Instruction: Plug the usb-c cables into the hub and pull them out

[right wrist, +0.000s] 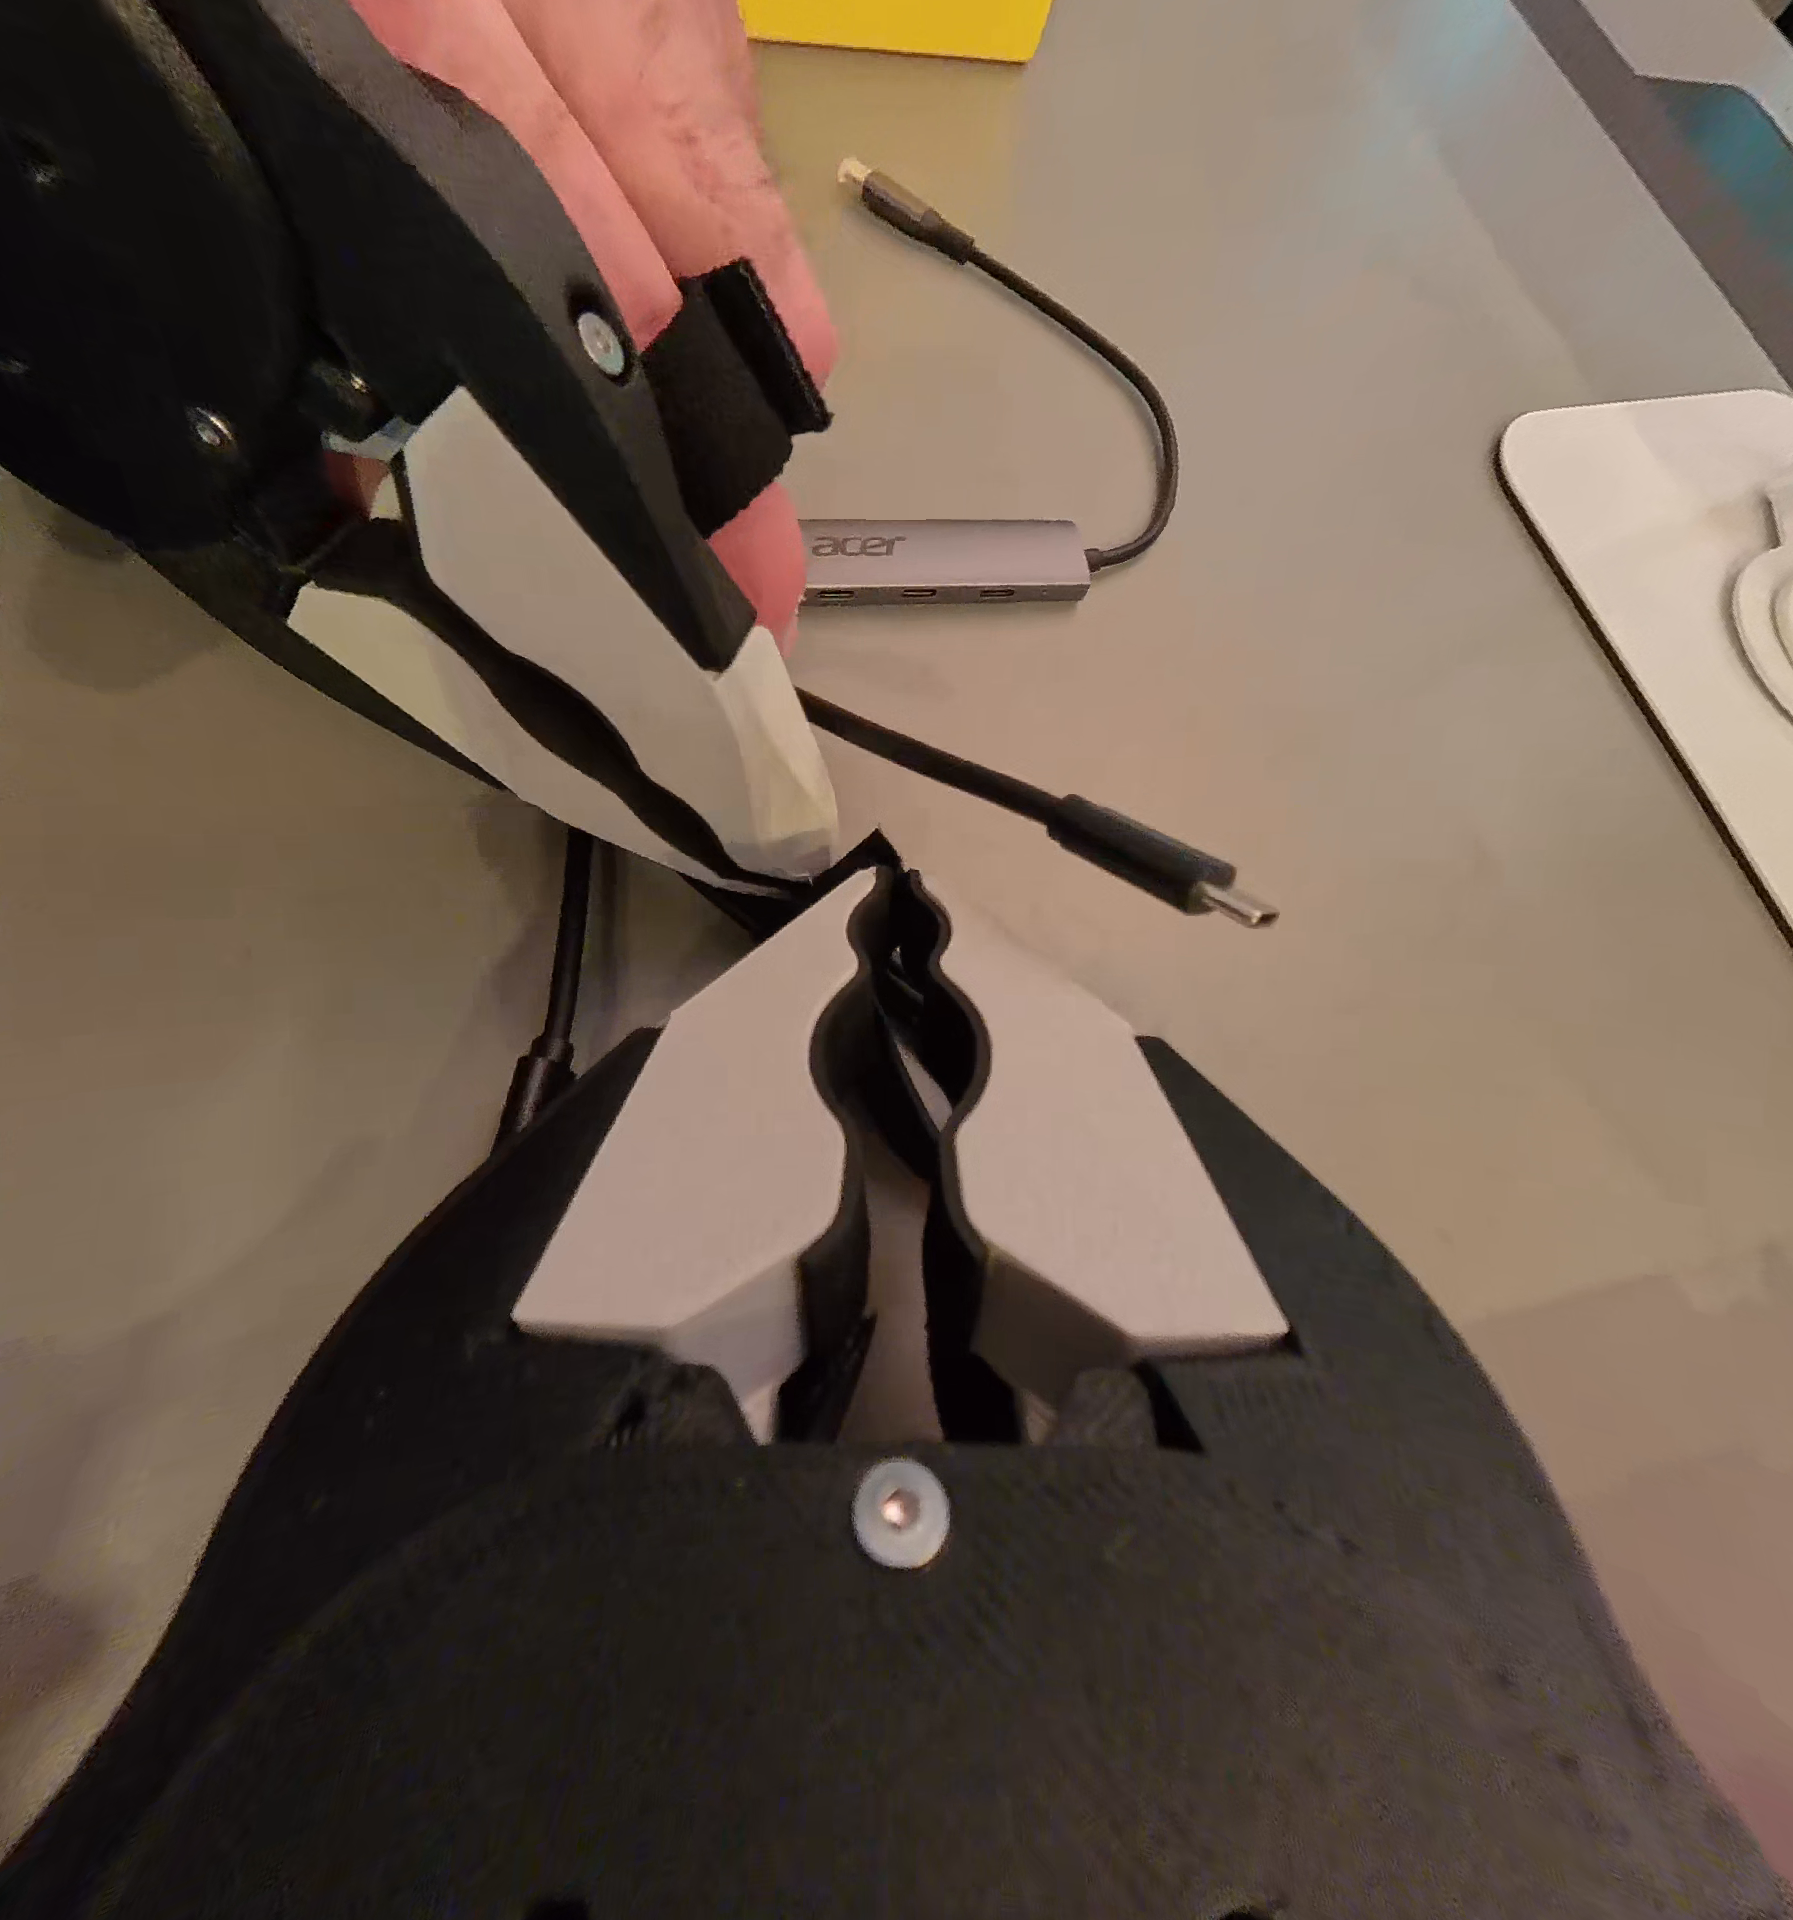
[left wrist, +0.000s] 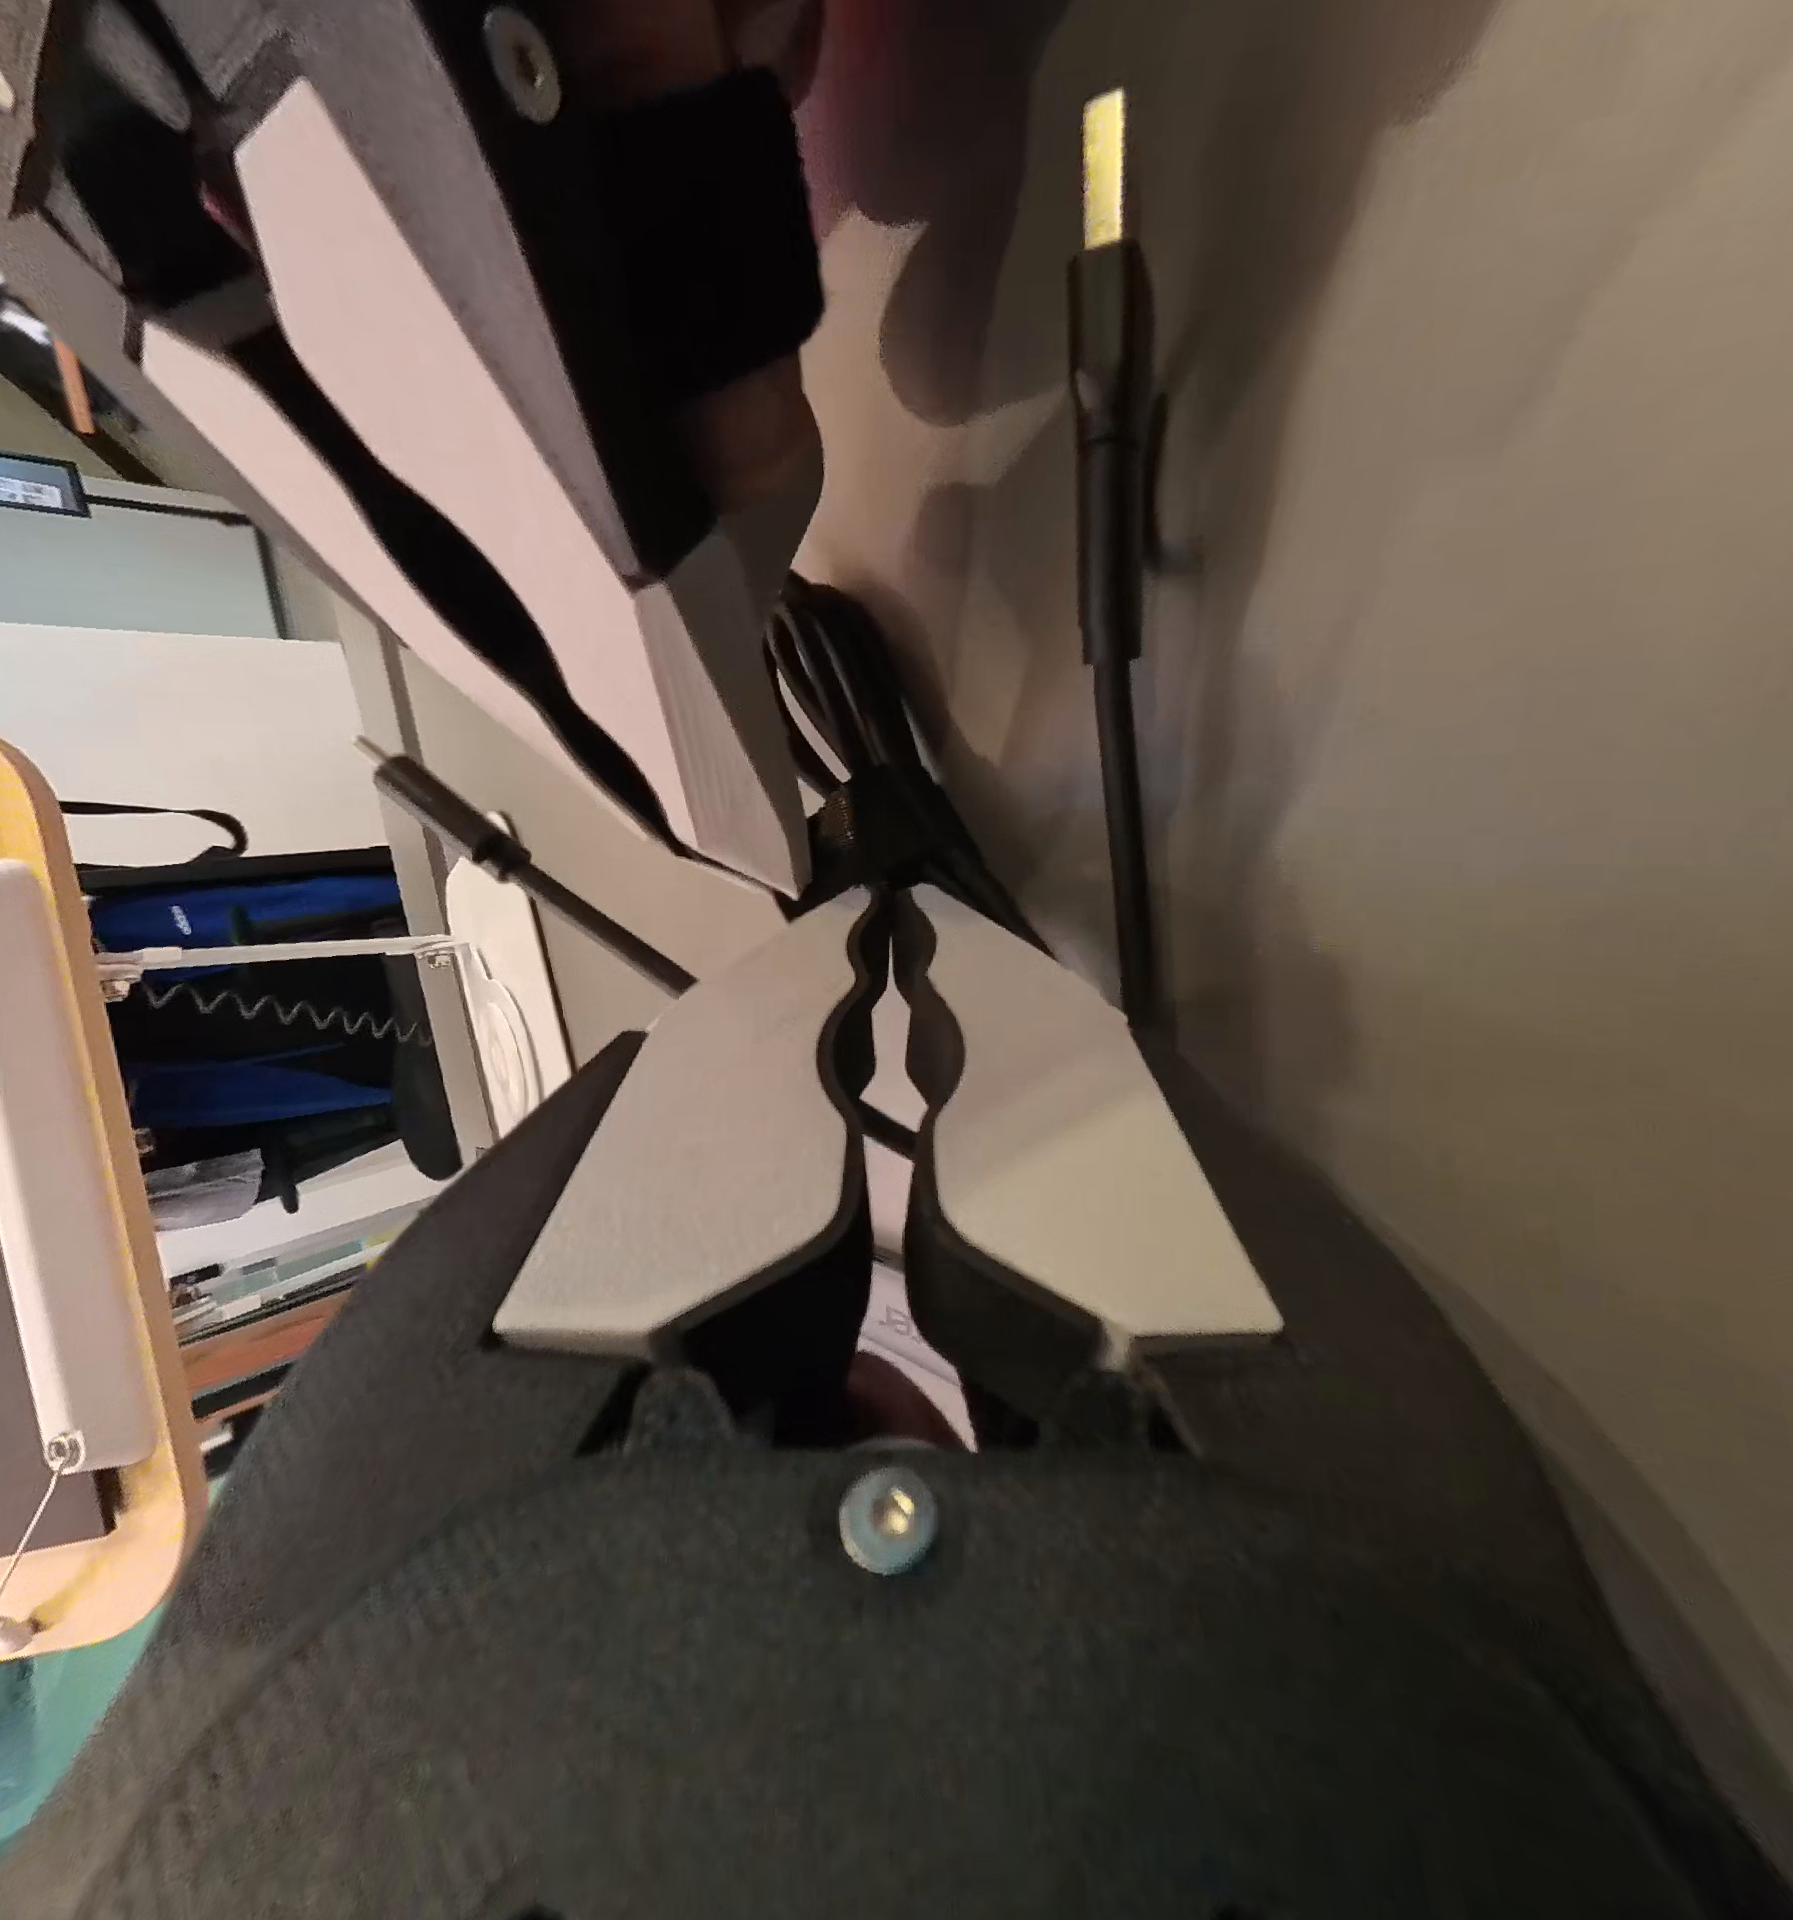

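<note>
While the grey tabletop (right wrist: 1339,260) carries everything, my right gripper (right wrist: 897,894) and my left gripper (right wrist: 767,831) both pinch the bundled black cable (right wrist: 570,966) near the front edge. The grey hub (right wrist: 944,561), bearing a printed brand mark, lies mid-table. One USB-C plug (right wrist: 1162,868) sticks out free, just right of my fingertips.
</note>
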A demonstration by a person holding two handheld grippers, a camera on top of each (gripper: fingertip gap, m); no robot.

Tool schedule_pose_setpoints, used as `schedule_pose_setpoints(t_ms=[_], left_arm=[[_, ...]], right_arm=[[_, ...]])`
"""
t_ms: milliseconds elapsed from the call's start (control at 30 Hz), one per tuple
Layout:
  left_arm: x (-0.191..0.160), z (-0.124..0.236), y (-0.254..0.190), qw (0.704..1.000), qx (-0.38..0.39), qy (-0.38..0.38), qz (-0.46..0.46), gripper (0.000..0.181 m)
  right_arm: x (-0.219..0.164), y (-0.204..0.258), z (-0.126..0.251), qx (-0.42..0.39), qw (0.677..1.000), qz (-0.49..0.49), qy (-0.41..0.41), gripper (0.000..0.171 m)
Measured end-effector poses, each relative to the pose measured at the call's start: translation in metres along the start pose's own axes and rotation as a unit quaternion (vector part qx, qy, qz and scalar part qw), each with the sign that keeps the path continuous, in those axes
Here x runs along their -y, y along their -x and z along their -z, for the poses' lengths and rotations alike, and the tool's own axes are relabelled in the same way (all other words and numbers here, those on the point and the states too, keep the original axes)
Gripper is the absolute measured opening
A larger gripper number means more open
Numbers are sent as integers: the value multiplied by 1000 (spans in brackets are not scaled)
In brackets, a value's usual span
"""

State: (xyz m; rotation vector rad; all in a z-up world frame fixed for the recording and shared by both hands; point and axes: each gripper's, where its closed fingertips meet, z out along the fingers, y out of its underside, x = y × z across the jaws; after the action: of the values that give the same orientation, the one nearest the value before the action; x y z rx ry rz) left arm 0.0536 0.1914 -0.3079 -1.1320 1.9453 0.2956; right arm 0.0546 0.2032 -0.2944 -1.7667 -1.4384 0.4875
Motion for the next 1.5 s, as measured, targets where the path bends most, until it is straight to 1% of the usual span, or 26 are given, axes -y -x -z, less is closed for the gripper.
schedule_pose_setpoints(t_ms=[233, 333, 500, 600, 667, 733, 800, 933, 1033, 1200, 1300, 1333, 1367, 1433, 1500], left_arm=[[2, 0, -2, 999, 11, 3, -39, 0], [3, 0, -3, 999, 16, 5, -42, 0], [2, 1, -3, 999, 28, 10, -40, 0], [0, 4, -4, 1000, 19, 1, -11, 0], [-1, 10, -5, 999, -4, -11, 36, 0], [-2, 20, 1, 996, -8, -28, 86, 0], [-3, 25, 1, 991, -31, -27, 125, 3], [-4, 18, -7, 989, -46, -10, 139, 10], [-2, 13, -10, 984, -63, -5, 169, 6], [-1, 12, -10, 976, -86, 1, 200, 9], [-5, 14, -5, 974, -80, 4, 211, 16], [-6, 15, -5, 971, -85, 3, 225, 18], [-6, 16, -4, 966, -91, -3, 242, 21], [-10, 19, -3, 962, -95, -4, 257, 23], [-13, 20, -4, 963, -97, 2, 252, 23]], right_arm=[[-7, 6, -7, 59, 996, -7, 62, 0], [-10, 8, -8, 79, 993, -11, 92, 0], [-12, 8, -10, 87, 986, -3, 144, 0], [-11, 12, -12, 97, 983, -6, 155, 0], [-13, 13, -15, 98, 982, -4, 161, 0], [-13, 12, -16, 100, 982, -3, 162, 0], [-13, 12, -16, 98, 981, 1, 166, 0], [-13, 12, -16, 98, 981, -2, 165, 0], [-13, 13, -15, 105, 982, -16, 158, 0], [-12, 13, -16, 116, 979, -40, 160, 0], [-10, 8, -15, 111, 980, -49, 156, 8], [-8, 8, -13, 111, 981, -52, 151, 14], [-7, 7, -11, 107, 982, -51, 147, 17], [-7, 2, -4, 90, 985, -39, 145, 20], [-4, 0, 7, 83, 987, -11, 137, 22]])
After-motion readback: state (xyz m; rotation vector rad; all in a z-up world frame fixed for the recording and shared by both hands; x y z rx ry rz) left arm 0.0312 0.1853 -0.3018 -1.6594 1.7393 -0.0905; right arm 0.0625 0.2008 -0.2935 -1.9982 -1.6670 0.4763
